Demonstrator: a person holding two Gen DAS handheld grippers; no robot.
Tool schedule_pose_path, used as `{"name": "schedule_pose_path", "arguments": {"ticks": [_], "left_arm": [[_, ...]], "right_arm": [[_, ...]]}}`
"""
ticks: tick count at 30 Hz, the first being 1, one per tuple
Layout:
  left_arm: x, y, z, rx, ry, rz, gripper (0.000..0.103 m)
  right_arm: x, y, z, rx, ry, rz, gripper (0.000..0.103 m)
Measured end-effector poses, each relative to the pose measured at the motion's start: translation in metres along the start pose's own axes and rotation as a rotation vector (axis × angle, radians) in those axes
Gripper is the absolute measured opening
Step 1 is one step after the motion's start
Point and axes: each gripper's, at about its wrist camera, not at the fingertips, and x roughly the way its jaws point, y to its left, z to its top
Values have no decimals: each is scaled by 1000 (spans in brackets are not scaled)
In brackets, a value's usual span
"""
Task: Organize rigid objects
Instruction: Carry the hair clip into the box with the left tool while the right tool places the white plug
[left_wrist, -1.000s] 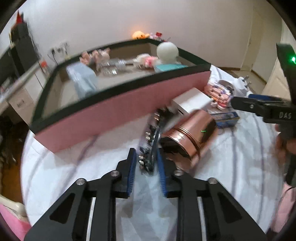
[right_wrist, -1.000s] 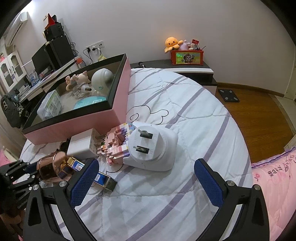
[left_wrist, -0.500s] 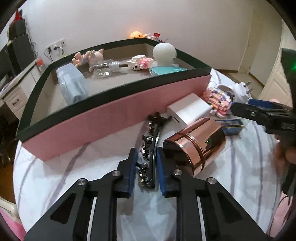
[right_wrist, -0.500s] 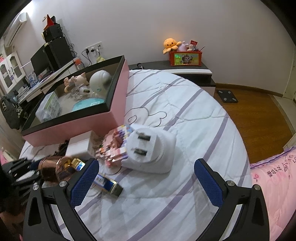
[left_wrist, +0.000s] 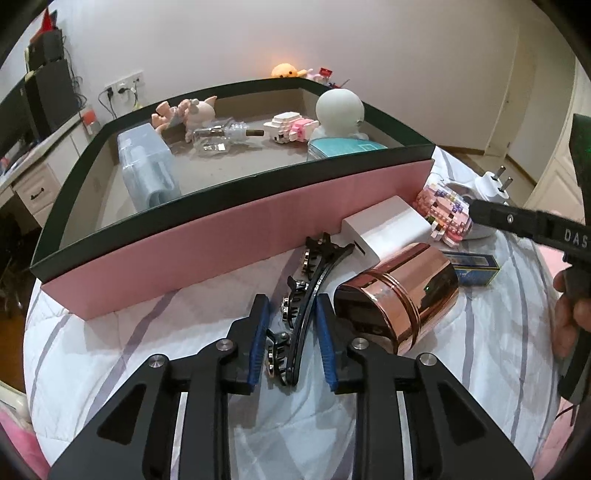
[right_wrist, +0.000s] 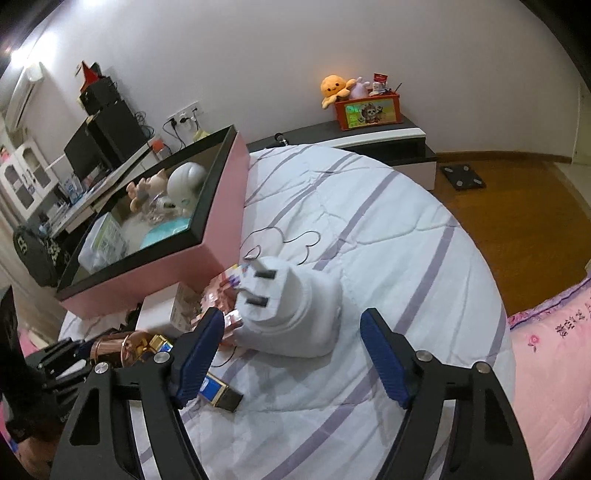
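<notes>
Nearest in the left wrist view, the left hand-held gripper straddles a black hair clip lying on the striped bed; its jaws are easing apart, a sliver of gap shows beside each blue pad, and the clip sits between them unpinched. Touching the clip's right side lies a copper-coloured canister on its side. Just behind it rests a white charger block, with a pink brick figure and a small blue box to the right. In the right wrist view, the right hand-held gripper has its jaws closing around a white plug adapter, prongs facing the camera; the pads stand apart from it on both sides. A blue and gold lighter-like item lies by the left pad. Farther back stands the pink box with a dark rim, holding a clear container, a glass bottle, toy figures, a pale round-headed figure and a teal item. Beyond, a low shelf carries an orange crate with plush toys.
</notes>
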Motion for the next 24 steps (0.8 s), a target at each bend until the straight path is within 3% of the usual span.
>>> {"name": "schedule_pose_path", "arguments": {"ticks": [3, 6, 11, 24], "left_arm": [[-1, 2, -1, -26, 0, -29, 22], [-4, 2, -3, -44, -5, -50, 18], [-12, 8, -11, -87, -14, -66, 18], [-54, 31, -19, -129, -84, -20, 18]], "right_arm": [[5, 1, 2, -2, 13, 13, 75], [10, 1, 3, -1, 6, 29, 59], [5, 1, 3, -4, -5, 40, 59], [-40, 8, 7, -33, -78, 45, 59]]}}
